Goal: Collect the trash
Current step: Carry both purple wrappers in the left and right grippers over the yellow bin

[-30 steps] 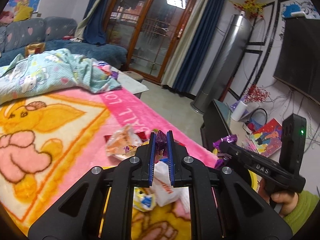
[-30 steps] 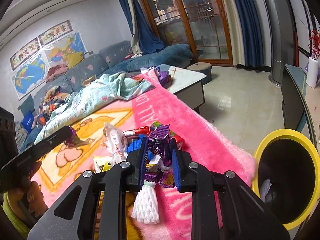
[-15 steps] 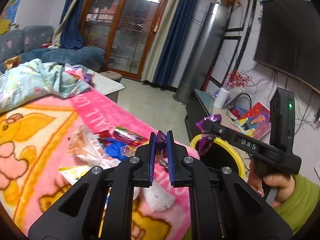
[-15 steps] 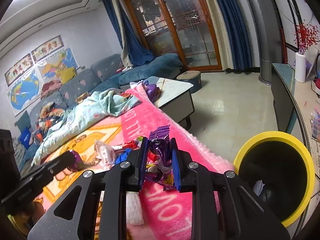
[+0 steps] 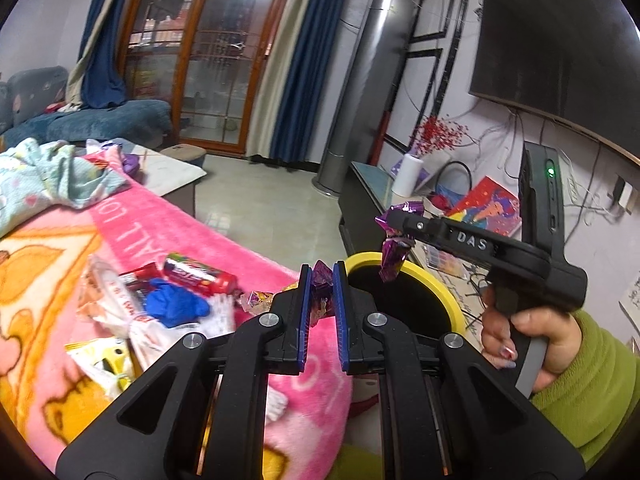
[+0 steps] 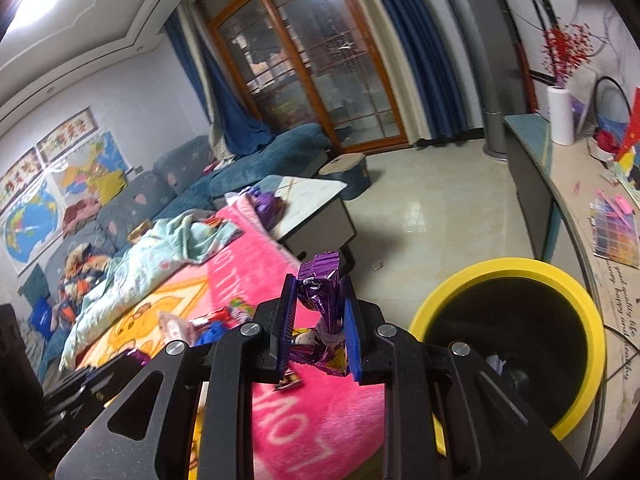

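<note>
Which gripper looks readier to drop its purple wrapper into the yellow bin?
Right, probably. In the left wrist view the right gripper holds its purple wrapper dangling over the yellow bin opening. The left gripper and its wrapper appear short of the rim, over the pink blanket.

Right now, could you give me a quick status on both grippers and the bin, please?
Left gripper shut on small purple wrapper. Right gripper shut on purple foil wrapper. Yellow-rimmed bin open, nothing blocking it.
</note>
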`<state>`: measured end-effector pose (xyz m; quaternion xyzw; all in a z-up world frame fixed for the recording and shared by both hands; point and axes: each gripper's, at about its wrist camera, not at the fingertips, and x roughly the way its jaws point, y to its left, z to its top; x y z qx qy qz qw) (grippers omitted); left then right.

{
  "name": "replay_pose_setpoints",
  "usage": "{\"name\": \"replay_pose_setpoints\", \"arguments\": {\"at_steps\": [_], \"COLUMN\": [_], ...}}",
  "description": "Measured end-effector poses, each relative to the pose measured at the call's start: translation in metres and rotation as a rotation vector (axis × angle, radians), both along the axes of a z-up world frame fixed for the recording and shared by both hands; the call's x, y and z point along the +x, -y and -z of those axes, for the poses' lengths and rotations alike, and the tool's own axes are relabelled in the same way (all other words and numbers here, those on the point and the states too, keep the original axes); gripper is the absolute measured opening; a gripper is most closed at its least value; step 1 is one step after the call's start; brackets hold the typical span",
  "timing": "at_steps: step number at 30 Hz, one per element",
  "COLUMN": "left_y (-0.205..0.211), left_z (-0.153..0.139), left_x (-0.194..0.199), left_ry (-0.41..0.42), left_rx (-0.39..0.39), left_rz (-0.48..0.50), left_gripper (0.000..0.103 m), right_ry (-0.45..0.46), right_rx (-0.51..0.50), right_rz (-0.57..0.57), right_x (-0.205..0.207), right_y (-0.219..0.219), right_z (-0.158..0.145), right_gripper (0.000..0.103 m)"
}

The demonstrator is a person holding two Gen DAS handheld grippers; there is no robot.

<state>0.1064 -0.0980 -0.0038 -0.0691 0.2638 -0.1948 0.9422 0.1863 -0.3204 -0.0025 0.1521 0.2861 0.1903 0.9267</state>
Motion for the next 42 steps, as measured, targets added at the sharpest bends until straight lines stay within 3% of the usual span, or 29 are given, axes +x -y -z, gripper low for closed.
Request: {"name": "replay_pose_setpoints", "arguments": {"at_steps": [16, 42], "left_y": [0.053, 0.128], "left_z": [0.010, 0.045], "left_x": [0.015, 0.056], "left_ry": [-0.018, -0.081], "left_rx": [0.007, 0.001], "left_rz": [0.147, 0.322], "left_gripper": [0.006, 0.006], "right_ry": [-0.064, -0.148], "right_rx": [0.049, 0.110], "right_rz": [0.187, 0.338], "right_x": [0.004, 0.010], "right_y": [0.075, 0.147], "right_z": [0.019, 0.055], "right_gripper": [0.021, 0.021]}}
